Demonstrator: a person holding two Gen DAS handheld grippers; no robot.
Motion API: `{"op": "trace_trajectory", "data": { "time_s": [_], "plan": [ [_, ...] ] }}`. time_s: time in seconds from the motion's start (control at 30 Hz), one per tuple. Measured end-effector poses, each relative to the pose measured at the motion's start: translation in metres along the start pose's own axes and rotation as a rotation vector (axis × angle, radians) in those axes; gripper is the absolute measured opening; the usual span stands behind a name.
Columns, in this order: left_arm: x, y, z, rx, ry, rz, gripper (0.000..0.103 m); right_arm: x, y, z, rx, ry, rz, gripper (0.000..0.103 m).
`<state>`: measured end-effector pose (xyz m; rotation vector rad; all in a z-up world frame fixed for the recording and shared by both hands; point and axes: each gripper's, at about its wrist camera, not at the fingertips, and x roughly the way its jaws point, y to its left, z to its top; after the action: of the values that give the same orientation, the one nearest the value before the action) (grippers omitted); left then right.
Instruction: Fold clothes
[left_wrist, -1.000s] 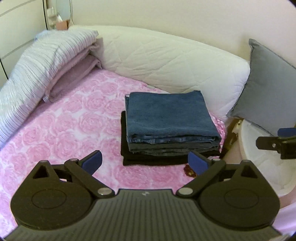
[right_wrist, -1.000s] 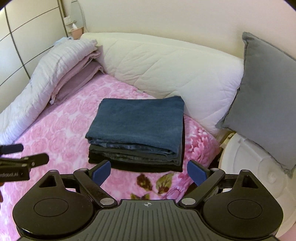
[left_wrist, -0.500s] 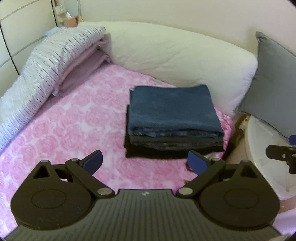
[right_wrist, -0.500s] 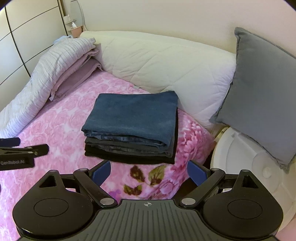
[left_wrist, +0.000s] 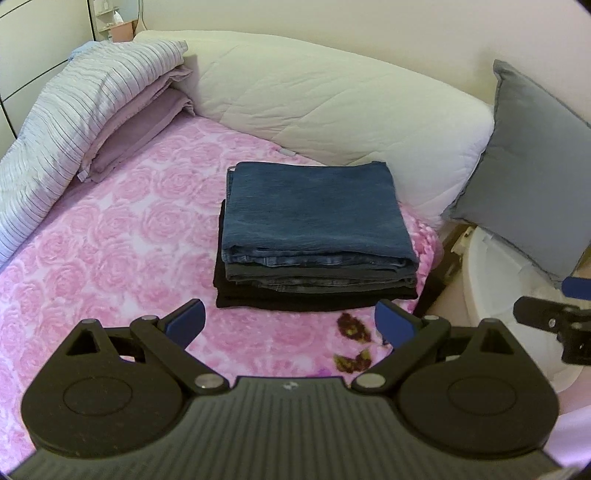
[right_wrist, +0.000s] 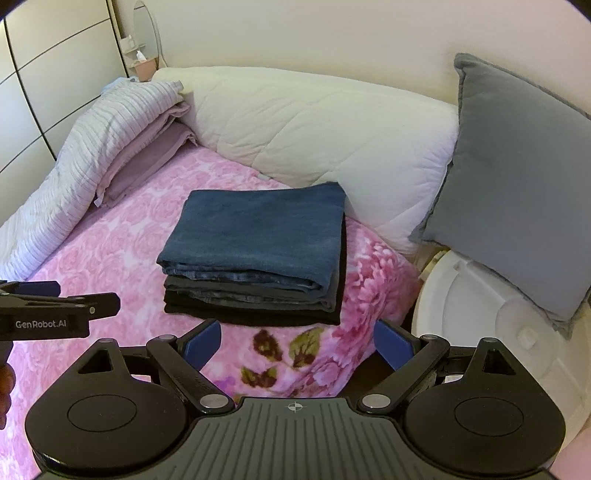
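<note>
A stack of folded clothes (left_wrist: 314, 236) (right_wrist: 258, 251) rests on the pink rose-print bedspread (left_wrist: 122, 236) (right_wrist: 122, 258): blue jeans on top, grey denim under them, a black garment at the bottom. My left gripper (left_wrist: 291, 321) hovers open in front of the stack, nothing between its blue pads. My right gripper (right_wrist: 297, 341) is also open and empty, just short of the stack's near edge. In the right wrist view the left gripper's side (right_wrist: 55, 310) shows at the left. The right gripper's fingertip (left_wrist: 546, 317) shows at the right edge of the left wrist view.
A white quilted bolster (left_wrist: 332, 107) lies along the wall behind the stack. A grey cushion (left_wrist: 535, 166) leans at the right above a white round lid (right_wrist: 491, 314). Striped and lilac bedding (left_wrist: 74, 122) is piled at the left. The bed's corner drops off right of the stack.
Both grippers have drawn back and risen slightly, so the stack sits farther away in both views. Nothing was picked up or released; both jaws stay open.
</note>
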<state>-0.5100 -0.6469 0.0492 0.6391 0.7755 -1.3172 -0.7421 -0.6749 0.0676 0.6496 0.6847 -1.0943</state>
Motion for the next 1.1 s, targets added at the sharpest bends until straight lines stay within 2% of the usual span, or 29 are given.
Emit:
{"op": "trace_trajectory", "data": {
  "time_s": [0.53,1.1],
  "plan": [
    [0.001,0.016,-0.002,0.005,0.006,0.009,0.097,0.01,0.031,0.005,-0.069,0.031,-0.001,0.093],
    [-0.003,0.031,-0.006,0.031,0.004,-0.009,0.097,0.009,0.048,0.002,-0.039,0.031,-0.024,0.093]
  ]
}}
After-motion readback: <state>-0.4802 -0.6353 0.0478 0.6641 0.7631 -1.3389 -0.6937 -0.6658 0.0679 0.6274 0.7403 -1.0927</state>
